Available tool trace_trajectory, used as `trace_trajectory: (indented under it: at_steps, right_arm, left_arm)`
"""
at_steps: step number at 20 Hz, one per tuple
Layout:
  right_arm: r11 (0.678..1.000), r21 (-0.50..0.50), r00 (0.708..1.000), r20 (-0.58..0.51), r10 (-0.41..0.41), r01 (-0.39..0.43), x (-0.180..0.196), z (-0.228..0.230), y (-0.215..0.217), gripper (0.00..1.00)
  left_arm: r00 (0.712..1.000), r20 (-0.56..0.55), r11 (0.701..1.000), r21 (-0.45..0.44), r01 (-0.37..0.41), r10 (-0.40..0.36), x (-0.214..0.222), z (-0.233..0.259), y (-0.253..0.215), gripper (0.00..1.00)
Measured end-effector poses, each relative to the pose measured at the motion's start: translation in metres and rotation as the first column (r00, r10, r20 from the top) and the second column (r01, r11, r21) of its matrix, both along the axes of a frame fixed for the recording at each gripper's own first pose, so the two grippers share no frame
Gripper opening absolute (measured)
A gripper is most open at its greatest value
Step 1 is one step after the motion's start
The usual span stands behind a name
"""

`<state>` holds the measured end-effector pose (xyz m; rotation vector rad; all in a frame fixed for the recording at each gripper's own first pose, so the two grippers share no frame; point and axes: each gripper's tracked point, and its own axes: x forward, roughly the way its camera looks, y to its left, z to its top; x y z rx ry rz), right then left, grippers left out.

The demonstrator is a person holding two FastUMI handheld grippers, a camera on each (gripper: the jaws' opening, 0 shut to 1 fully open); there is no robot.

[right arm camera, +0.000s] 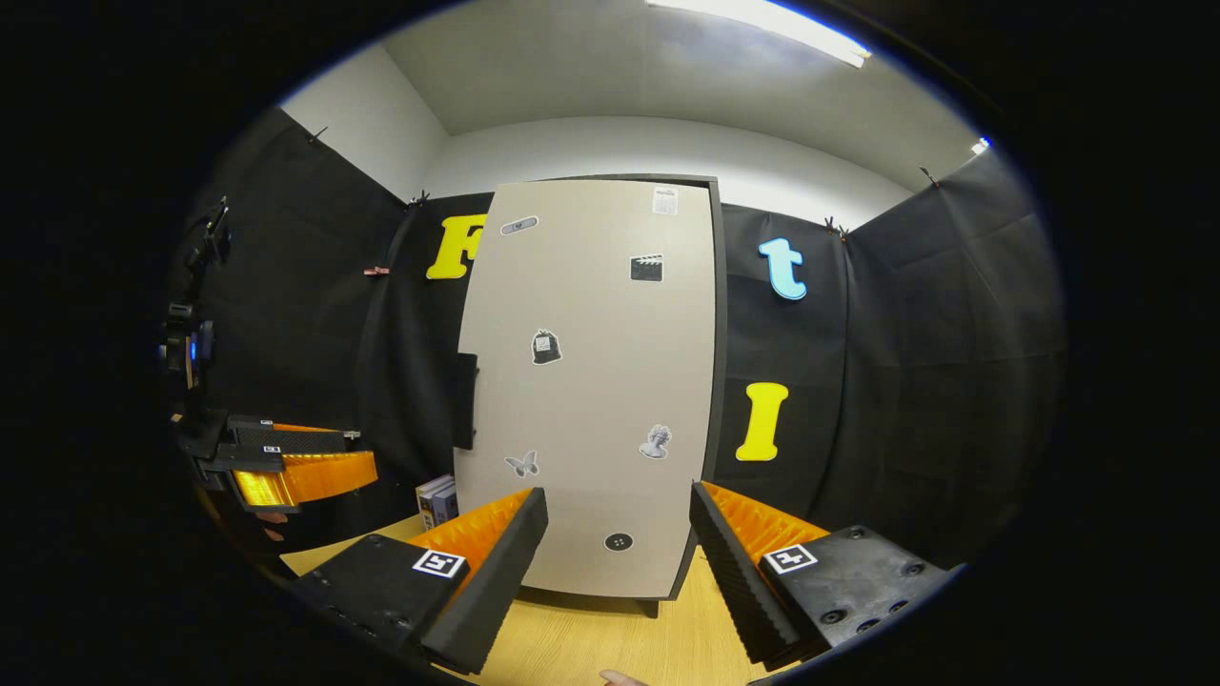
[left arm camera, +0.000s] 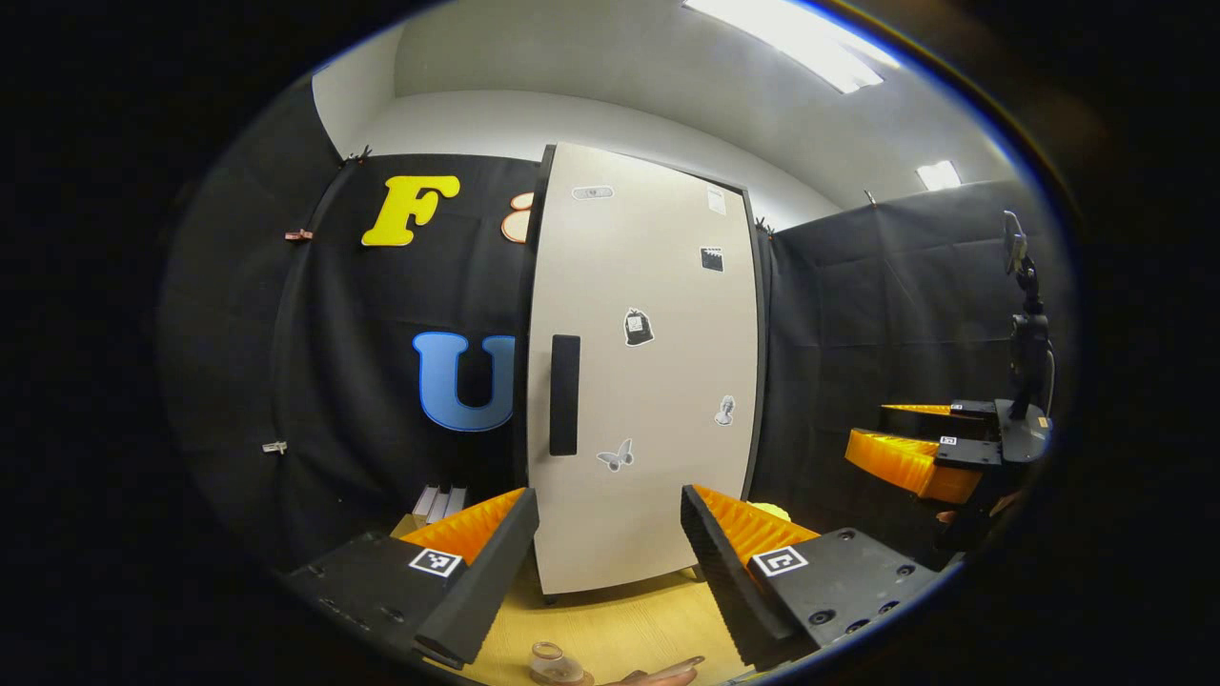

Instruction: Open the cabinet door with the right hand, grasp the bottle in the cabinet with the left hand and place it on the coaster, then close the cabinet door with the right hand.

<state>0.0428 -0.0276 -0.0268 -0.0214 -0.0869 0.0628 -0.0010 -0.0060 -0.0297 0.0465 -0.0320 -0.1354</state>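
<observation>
Black-draped booth under white ceiling panels; pale wood-grain worktop (right arm camera: 572, 648) below both grippers.

Tall beige cabinet door with small stickers (left arm camera: 639, 381) straight ahead of left gripper (left arm camera: 610, 553), closed flush. Black vertical bar handle (left arm camera: 564, 394) ahead and slightly left of that gripper's centreline; from right gripper view, handle (right arm camera: 464, 400) at door's left edge, ahead and left of right gripper (right arm camera: 618, 562).

Left gripper: fingers spread wide, nothing between them, clear of door. Right gripper: likewise spread wide and empty, well short of door; also seen far right in left gripper view (left arm camera: 920, 457), level with handle height.

Judged: both held back and facing door as start posture; right one must swing left to reach handle, so opening step not yet begun.

Bottle presumably behind closed door, hidden. Small clear round glass object (left arm camera: 553, 664) on worktop just below left gripper, near a brownish flat piece; cannot tell whether that is the coaster.

Stack of books (right arm camera: 437, 497) on worktop left of cabinet. Phone on black stand (left arm camera: 1025, 324) far right of left gripper.
</observation>
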Motion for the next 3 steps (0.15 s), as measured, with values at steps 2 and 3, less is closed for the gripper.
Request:
trace_trajectory:
  at_steps: [2, 3]
  right_arm:
    - [1.0, -0.005, 1.0, 0.003, -0.005, 0.005, 0.0004, 0.0006, 0.0007, 0.97]
    - [1.0, -0.006, 1.0, -0.001, -0.005, 0.005, -0.0003, -0.0006, 0.0018, 0.97]
  left_arm:
    - [1.0, 0.001, 1.0, -0.003, 0.004, -0.004, -0.001, 0.0002, 0.0012, 0.95]
    - [1.0, 0.003, 1.0, -0.003, 0.003, -0.003, -0.0017, 0.0011, 0.0024, 0.95]
